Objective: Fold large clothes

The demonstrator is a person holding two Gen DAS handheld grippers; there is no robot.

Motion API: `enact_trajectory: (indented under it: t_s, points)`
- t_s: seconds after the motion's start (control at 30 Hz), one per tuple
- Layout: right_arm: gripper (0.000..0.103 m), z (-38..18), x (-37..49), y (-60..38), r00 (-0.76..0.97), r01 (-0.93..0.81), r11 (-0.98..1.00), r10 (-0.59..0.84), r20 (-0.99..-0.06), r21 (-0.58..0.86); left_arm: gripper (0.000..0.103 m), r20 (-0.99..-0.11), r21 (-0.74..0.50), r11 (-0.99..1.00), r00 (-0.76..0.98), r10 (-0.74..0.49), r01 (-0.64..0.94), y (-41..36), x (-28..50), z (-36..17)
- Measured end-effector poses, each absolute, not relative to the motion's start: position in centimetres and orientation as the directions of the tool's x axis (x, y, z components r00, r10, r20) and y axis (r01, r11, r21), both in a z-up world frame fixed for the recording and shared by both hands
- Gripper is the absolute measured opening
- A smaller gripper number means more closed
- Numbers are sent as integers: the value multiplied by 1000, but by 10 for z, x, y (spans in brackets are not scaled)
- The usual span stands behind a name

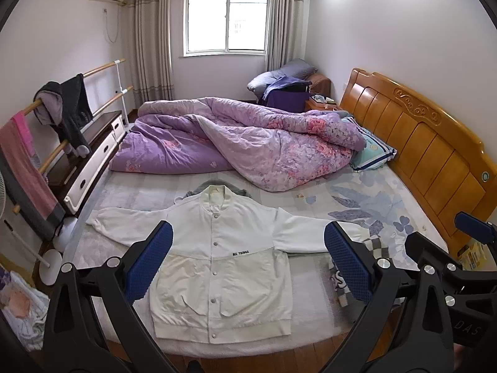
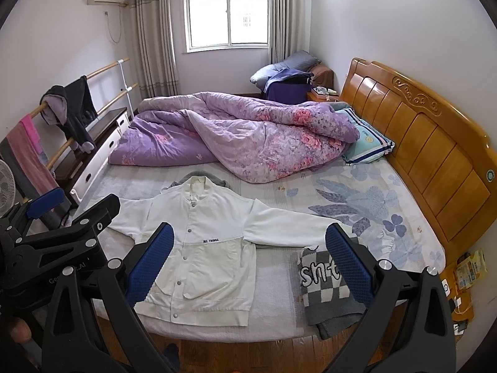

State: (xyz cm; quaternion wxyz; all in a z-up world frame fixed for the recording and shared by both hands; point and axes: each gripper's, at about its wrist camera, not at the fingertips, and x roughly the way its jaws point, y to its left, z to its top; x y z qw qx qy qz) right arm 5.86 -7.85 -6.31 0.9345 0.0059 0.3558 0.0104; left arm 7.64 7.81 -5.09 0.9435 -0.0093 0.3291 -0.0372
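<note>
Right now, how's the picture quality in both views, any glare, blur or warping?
Left wrist view: strong fisheye bending, black corners; window overexposed, ceiling glare top right; white jacket sharp. Right wrist view: same bending along the headboard, window blown out; jacket lettering legible, no motion blur. Both grippers, left and right, are open.

purple quilt (image 1: 236, 143), striped pillow (image 1: 372, 152), wooden headboard (image 1: 428, 143)

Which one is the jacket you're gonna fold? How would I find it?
Look at the big bed with the wooden headboard. Near the bed's front edge, in front of the purple flowery quilt, lies the white jacket, spread flat with both sleeves out. Unlike the folded grey checkered knit beside it, it has snap buttons and small black lettering.
</note>
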Motion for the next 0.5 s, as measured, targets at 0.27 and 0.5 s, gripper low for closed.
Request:
enact_trajectory:
  t_s: [0.27,0.5]
  points:
    - [95,-79,128,27,663,3,1000,-12,-748,-14,98,-685,-56,992,719,-123,116,186,154,-67]
    - [94,-97,198,123,586,-22,999,33,-810,25,98,-733,-79,989,665,-141,122,292,219,-90]
